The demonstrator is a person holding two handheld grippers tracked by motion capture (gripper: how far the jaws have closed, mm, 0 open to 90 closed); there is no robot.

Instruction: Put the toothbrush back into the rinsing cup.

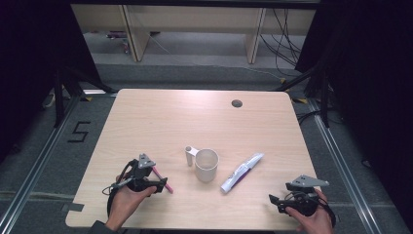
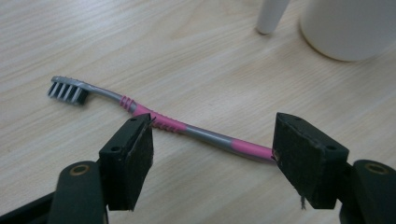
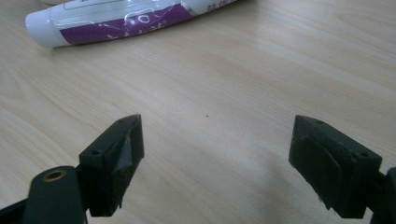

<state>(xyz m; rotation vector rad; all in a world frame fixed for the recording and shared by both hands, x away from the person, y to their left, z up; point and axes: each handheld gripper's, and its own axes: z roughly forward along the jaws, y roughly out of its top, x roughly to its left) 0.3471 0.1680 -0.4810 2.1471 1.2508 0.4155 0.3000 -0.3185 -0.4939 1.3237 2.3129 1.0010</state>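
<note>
Pink-and-grey toothbrush (image 2: 154, 120) lying flat on the table (image 1: 160, 112), bristle head pointing away to the left in the left gripper view, long axis running crosswise between the jaws of the left claw (image 2: 212, 149). Jaws spread, straddling the handle without pinching it. Right claw (image 3: 217, 158) also spread, well apart, near the toothpaste tube (image 3: 121, 18).

A slim plastic toothbrush with a pink-and-grey handle (image 2: 187, 130) lies flat on the pale wood, running from the middle left of the left gripper view down toward the lower right. Its grey head with dark and white bristles sits at the left end, bristles turned toward the camera. In the high view it's a short pink streak (image 1: 163, 180) at lower left of centre.
</note>
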